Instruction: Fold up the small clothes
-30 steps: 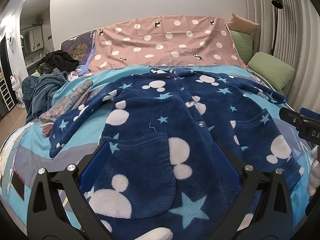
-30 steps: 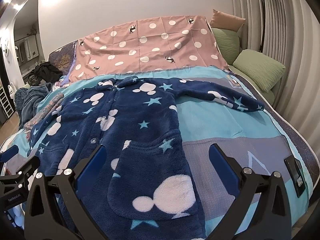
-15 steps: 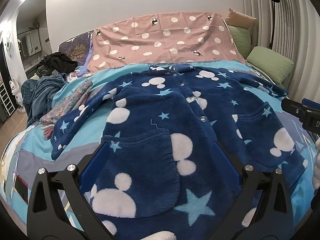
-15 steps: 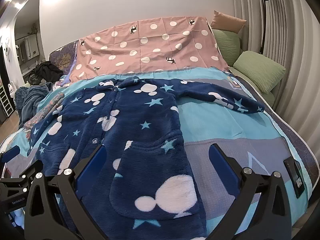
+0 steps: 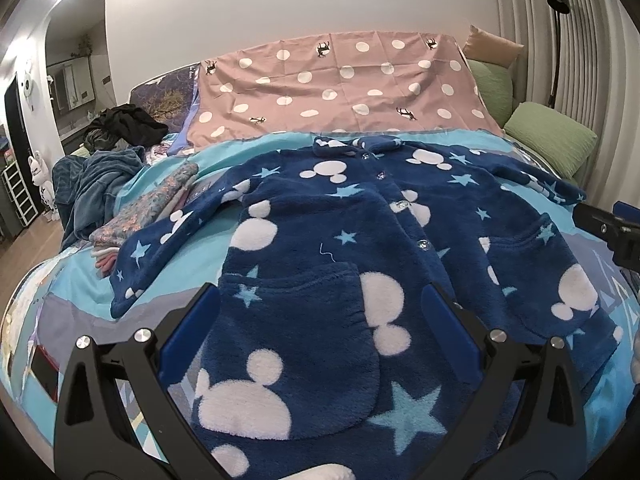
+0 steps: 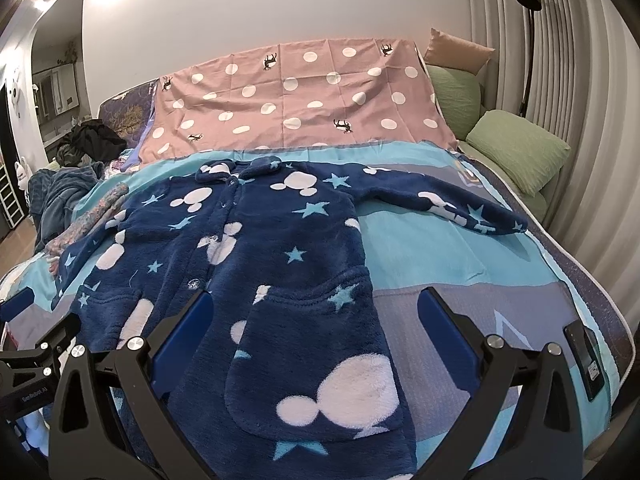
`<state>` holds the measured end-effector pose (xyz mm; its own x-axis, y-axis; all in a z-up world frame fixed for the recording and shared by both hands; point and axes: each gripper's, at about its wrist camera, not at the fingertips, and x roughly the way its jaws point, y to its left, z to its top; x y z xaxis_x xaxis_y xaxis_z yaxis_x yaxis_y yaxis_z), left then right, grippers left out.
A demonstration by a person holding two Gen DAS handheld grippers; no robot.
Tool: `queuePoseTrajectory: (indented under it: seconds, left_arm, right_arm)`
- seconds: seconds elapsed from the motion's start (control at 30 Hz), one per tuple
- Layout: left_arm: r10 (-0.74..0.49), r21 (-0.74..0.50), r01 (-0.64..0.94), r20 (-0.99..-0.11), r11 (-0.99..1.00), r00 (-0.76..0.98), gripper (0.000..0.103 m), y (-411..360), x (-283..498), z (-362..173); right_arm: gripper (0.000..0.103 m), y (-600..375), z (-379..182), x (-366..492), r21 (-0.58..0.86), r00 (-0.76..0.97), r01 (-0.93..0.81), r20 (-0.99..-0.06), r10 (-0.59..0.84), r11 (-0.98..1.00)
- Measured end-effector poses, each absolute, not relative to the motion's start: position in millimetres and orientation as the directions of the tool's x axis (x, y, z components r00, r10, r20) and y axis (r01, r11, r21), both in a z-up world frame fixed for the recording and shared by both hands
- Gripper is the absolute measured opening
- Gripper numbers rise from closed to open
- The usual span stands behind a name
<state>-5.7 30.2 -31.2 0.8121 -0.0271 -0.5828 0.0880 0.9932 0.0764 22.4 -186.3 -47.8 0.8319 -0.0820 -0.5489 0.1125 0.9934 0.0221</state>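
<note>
A dark blue fleece coat [image 5: 344, 248] with white mouse heads and light blue stars lies spread flat, face up and buttoned, on the bed; it also shows in the right wrist view [image 6: 260, 248]. Both sleeves are stretched out to the sides. My left gripper [image 5: 320, 312] is open and empty, hovering over the coat's lower left pocket. My right gripper [image 6: 312, 316] is open and empty over the lower right pocket. The right gripper's body shows at the right edge of the left wrist view [image 5: 612, 228].
The bed has a light blue and grey sheet [image 6: 432, 256] and a pink dotted cloth [image 5: 340, 88] at its head. Green pillows [image 6: 516, 148] lie at the right. Folded clothes and a teal blanket [image 5: 96, 184] lie at the left. A phone [image 6: 588, 356] lies near the right edge.
Both grippers have drawn back and risen slightly over the coat's hem. The coat has not moved and both stay open.
</note>
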Motion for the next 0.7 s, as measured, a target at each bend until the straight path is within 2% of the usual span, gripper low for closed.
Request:
queuePoseTrajectory:
  seconds: [0.27, 0.5, 0.63, 0.7]
  left_arm:
    - [-0.013, 0.048, 0.045, -0.52, 0.998, 0.854, 0.101, 41, -13, -32]
    - [0.012, 0.056, 0.02, -0.521, 0.998, 0.853, 0.101, 48, -10, -35]
    - [0.021, 0.074, 0.021, -0.523, 0.997, 0.852, 0.101, 49, -8, -37]
    - [0.015, 0.061, 0.021, -0.54, 0.998, 0.841, 0.101, 51, -5, -38]
  right_arm:
    - [0.102, -175, -48, 21, -0.006, 0.834, 0.064, -0.548, -0.057, 0.998]
    - [0.102, -159, -44, 15, -0.037, 0.858, 0.024, -0.512, -0.039, 0.999]
    - [0.102, -152, -45, 16, -0.012, 0.844, -0.028, -0.537, 0.018, 1.0]
    - [0.098, -149, -45, 15, -0.003, 0.843, -0.041, -0.537, 0.033, 0.999]
